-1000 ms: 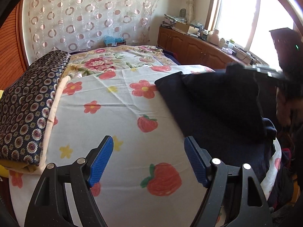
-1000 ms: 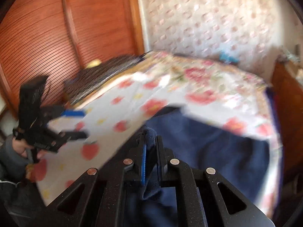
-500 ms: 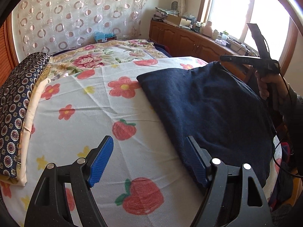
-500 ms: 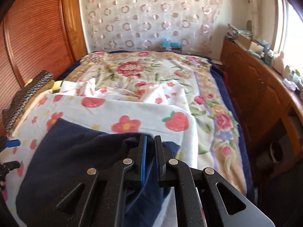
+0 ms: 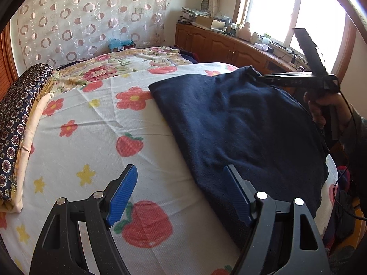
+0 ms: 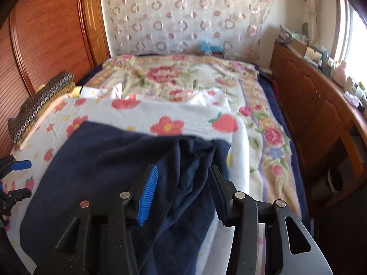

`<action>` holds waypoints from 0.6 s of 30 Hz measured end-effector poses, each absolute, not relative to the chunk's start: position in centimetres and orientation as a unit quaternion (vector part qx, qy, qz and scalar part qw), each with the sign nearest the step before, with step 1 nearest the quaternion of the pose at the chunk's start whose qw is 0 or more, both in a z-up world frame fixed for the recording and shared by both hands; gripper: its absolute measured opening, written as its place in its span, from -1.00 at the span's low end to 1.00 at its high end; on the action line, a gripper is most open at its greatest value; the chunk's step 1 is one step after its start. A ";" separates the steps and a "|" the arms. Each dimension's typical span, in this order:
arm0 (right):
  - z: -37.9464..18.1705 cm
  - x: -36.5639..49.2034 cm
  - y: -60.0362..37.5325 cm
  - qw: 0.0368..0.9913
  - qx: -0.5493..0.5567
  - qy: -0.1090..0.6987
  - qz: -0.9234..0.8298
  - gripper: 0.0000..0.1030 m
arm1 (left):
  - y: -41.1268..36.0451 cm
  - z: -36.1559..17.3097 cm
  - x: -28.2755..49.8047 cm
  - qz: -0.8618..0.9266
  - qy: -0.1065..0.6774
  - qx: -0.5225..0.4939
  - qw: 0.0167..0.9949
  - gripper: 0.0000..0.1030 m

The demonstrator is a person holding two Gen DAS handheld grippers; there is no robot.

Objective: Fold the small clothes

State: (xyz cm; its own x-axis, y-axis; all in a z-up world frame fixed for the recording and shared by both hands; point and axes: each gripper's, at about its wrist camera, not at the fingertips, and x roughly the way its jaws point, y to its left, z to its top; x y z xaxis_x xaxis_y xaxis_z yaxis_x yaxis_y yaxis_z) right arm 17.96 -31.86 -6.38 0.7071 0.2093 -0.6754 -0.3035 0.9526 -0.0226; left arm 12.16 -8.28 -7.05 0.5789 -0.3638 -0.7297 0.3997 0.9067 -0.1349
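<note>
A dark navy garment (image 5: 240, 123) lies spread on the strawberry-print cover (image 5: 103, 123), at its right side. My left gripper (image 5: 180, 169) hovers open above the garment's near left edge, with nothing pinched between its blue pads. My right gripper (image 6: 183, 168) is at the garment's far right corner, and a person's hand (image 5: 321, 107) holds it. Its jaws are opening. A bunched fold of the navy garment (image 6: 190, 160) sits loose between the pads, which no longer press on it.
A folded stack of patterned navy and cream cloth (image 5: 16, 119) lies along the bed's left side. A floral blanket (image 6: 172, 78) covers the far half of the bed. A wooden cabinet (image 6: 316, 105) with clutter runs along the right, and a wooden wardrobe (image 6: 45, 34) stands at the left.
The right gripper swung the garment's corner over and down onto the bed, then its jaws parted from the cloth. The garment now lies flatter. The left gripper drifted slightly, still open.
</note>
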 end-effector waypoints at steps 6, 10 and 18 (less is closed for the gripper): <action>-7.8 19.1 -31.0 0.907 -0.063 0.375 0.180 -0.86 | -8.8 -7.4 10.9 -0.217 0.409 0.022 0.886 0.51; -5.8 18.0 -33.0 0.935 -0.065 0.325 0.124 -0.88 | -9.2 -7.3 10.0 -0.222 0.406 0.021 0.886 0.51; -5.1 15.4 -34.5 0.940 -0.062 0.321 0.092 -0.47 | -9.6 -7.1 8.2 -0.226 0.403 0.022 0.887 0.51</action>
State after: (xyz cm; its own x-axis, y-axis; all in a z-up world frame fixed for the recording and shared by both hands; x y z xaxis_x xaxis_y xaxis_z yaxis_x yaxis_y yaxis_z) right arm 15.42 -34.46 -5.12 0.7764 0.1340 -0.6158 -0.2138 0.9752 -0.0573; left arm 8.17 -9.60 -7.11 0.5734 -0.3836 -0.7239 0.4196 0.8964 -0.1427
